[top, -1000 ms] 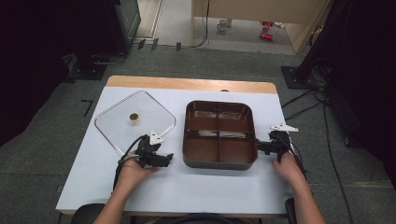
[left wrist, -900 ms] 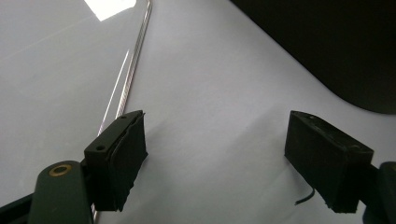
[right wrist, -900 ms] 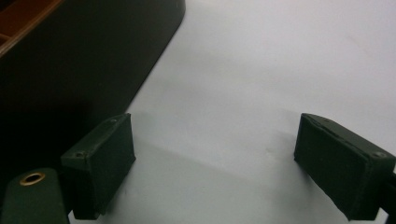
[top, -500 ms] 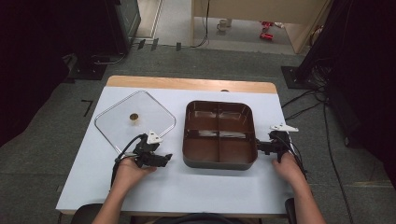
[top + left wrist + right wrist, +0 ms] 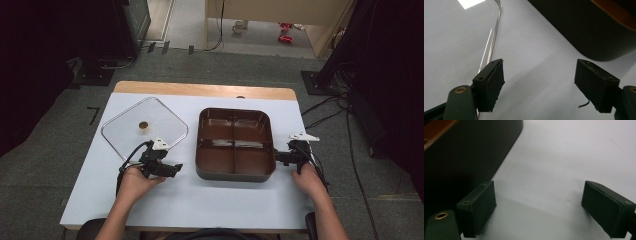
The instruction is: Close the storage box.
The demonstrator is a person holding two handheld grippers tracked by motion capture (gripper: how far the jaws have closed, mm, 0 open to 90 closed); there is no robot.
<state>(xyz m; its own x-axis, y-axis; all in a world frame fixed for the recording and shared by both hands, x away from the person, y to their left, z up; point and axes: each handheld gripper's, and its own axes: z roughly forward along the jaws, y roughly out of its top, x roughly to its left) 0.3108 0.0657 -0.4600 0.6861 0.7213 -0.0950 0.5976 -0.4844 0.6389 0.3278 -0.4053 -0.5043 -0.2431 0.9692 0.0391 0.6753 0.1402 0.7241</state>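
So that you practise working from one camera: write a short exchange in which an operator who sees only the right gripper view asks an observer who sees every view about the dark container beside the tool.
Operator: A dark wall stands left of my open right tool. What is it?
Observer: A brown tray, divided inside into four compartments.
Operator: Is anything in them?
Observer: No, all four look empty.
Operator: What else is on the table?
Observer: A clear lid with a small knob lies flat on the tray's far side from you.
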